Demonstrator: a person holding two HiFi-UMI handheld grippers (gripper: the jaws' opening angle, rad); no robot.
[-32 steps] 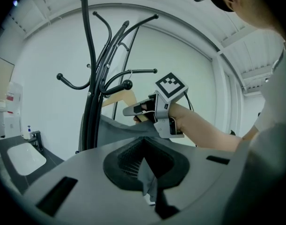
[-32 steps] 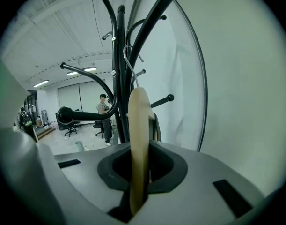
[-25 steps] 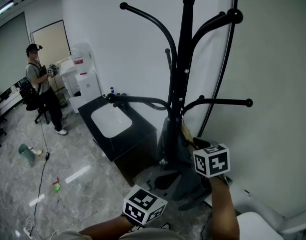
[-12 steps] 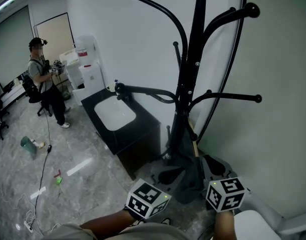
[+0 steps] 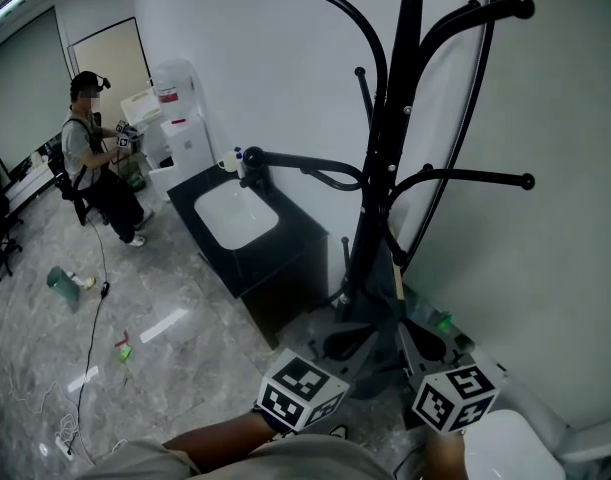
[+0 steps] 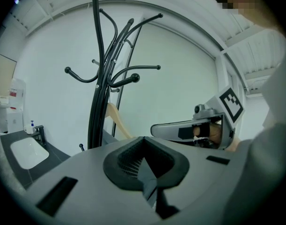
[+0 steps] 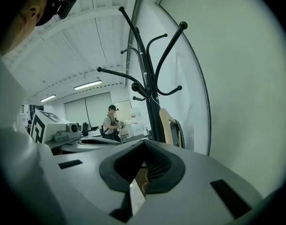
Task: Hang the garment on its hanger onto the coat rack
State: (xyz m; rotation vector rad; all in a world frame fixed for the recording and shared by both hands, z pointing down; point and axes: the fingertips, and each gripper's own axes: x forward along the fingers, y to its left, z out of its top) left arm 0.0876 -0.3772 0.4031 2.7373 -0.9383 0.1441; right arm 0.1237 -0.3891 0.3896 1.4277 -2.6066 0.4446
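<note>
The black coat rack (image 5: 385,158) stands against the white wall. A dark grey garment (image 5: 383,340) on a wooden hanger (image 5: 397,274) hangs low against the rack's pole; I cannot see which hook bears it. Both grippers are low and back from it. The left gripper (image 5: 300,398) is in front of the rack's base, the right gripper (image 5: 455,398) to its right. In the left gripper view the jaws (image 6: 150,191) meet on nothing, with the hanger (image 6: 115,121) beyond. The right gripper (image 7: 135,191) also holds nothing; the hanger (image 7: 167,124) and garment (image 7: 179,131) are ahead.
A black cabinet (image 5: 285,258) with a white sink (image 5: 235,216) stands left of the rack. A water dispenser (image 5: 180,133) and a person (image 5: 95,173) are further back left. Cables and small litter (image 5: 63,283) lie on the marble floor. A white object (image 5: 510,453) is at bottom right.
My right gripper has drawn back and down from the garment, toward me. The left gripper has stayed about where it was. The garment stays on the rack.
</note>
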